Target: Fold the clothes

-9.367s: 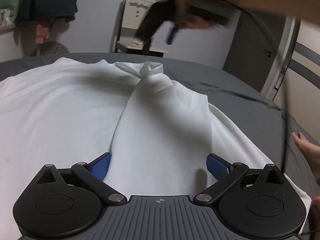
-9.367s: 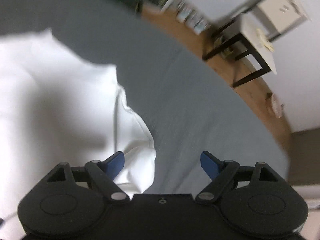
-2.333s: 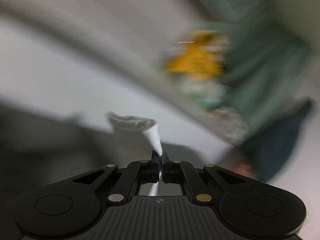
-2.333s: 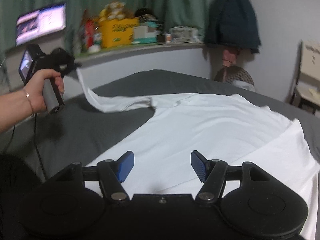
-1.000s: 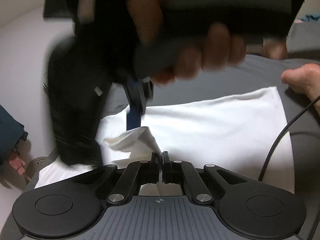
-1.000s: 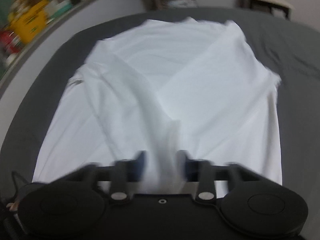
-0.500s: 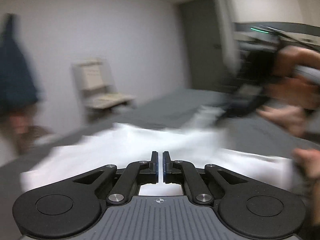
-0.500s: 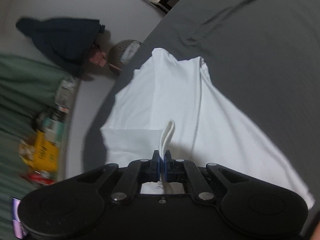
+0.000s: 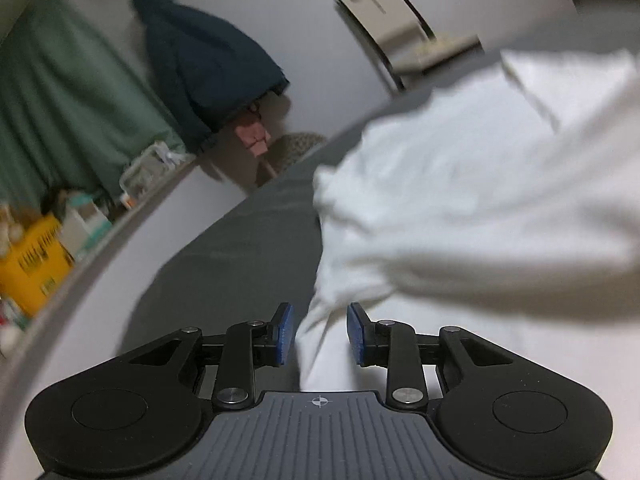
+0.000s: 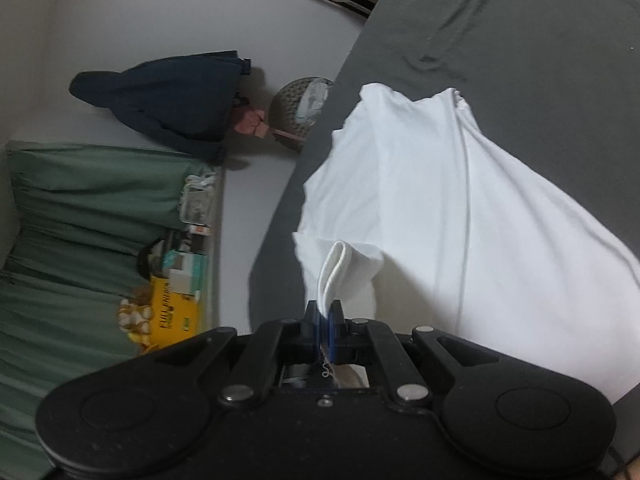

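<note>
The white garment (image 10: 460, 216) is lying spread on the grey bed (image 10: 540, 40), its long axis running away toward the bed's far edge; the right gripper (image 10: 327, 314) is pinching a folded hem at the garment's near-left corner; the left gripper (image 9: 320, 334), jaws just opening, is hovering partly spread over the garment's left edge, gripping nothing, the fabric lying directly ahead.

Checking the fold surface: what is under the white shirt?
The white shirt lies on a dark grey bed sheet, bare around its edges. Whatever is directly beneath the shirt's middle is covered and cannot be seen.
</note>
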The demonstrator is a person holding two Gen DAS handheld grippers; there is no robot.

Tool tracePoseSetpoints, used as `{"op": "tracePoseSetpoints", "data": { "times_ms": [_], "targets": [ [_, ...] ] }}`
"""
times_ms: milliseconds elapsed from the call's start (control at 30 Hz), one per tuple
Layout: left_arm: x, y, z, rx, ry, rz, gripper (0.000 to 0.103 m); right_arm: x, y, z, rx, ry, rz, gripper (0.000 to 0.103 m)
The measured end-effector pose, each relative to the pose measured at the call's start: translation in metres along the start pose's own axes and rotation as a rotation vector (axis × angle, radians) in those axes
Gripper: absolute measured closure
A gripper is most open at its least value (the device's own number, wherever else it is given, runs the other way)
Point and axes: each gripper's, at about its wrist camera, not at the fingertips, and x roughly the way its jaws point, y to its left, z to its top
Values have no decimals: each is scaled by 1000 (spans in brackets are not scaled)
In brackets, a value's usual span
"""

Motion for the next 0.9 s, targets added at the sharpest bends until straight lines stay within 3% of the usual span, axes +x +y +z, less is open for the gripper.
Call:
{"op": "tracePoseSetpoints", "data": {
  "times_ms": [133, 300, 367, 533, 633, 767, 900],
  "targets": [
    [-16, -18, 3, 123, -12, 30, 72, 0, 9, 2, -8, 9, 34, 98],
    [-6, -25, 10, 196, -71, 107, 72, 2, 18, 0, -16, 43, 68, 98],
    [-5, -23, 8, 219, -94, 148, 72, 1, 20, -2, -45, 35, 40, 98],
    [0, 3, 7, 50, -16, 164, 69, 0, -9, -1, -50, 3, -134, 98],
    [2, 30, 1, -121, 36, 159, 31, 14, -38, -3, -111, 27, -304, 98],
    [4, 58, -5, -337, 82, 91, 28, 27, -73, -12, -81, 74, -417, 98],
    [6, 60, -6, -368, 87, 93, 28, 33, -86, -24, -100, 125, -477, 98]
  ]
}}
